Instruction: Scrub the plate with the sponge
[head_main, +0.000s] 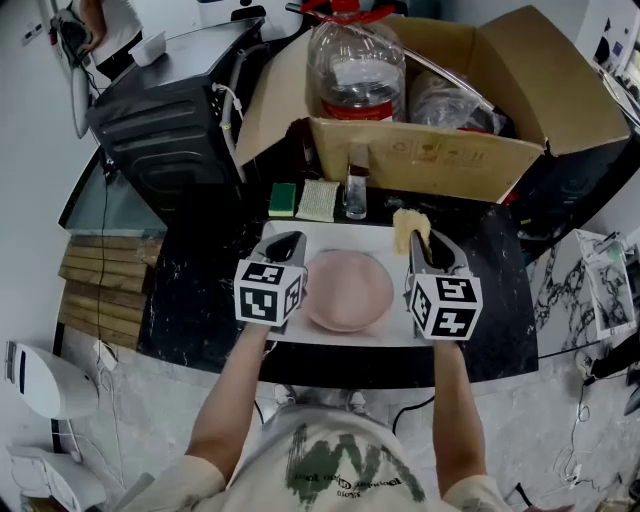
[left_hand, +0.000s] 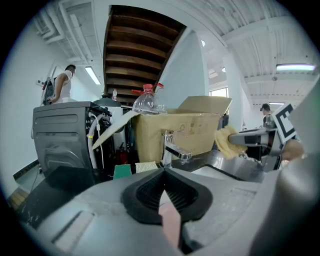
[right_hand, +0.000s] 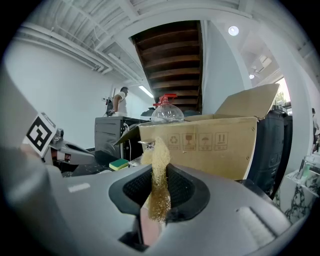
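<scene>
A pink plate (head_main: 347, 290) lies in the white sink basin (head_main: 300, 234) in front of me. My left gripper (head_main: 287, 247) is at the plate's left edge. In the left gripper view its jaws (left_hand: 164, 172) are shut, with the plate's pink rim (left_hand: 170, 221) pinched low between them. My right gripper (head_main: 424, 243) is just right of the plate, shut on a yellow fibrous sponge (head_main: 408, 228). The sponge (right_hand: 159, 180) sticks up between the jaws in the right gripper view. It also shows in the left gripper view, sponge (left_hand: 227, 142), above the basin.
A green sponge (head_main: 283, 199), a pale scouring pad (head_main: 319, 200) and a chrome faucet (head_main: 355, 186) sit behind the basin. Beyond them are an open cardboard box (head_main: 440, 152) with a large water bottle (head_main: 355, 62) and a black appliance (head_main: 165, 112). The black counter (head_main: 200, 295) surrounds the basin.
</scene>
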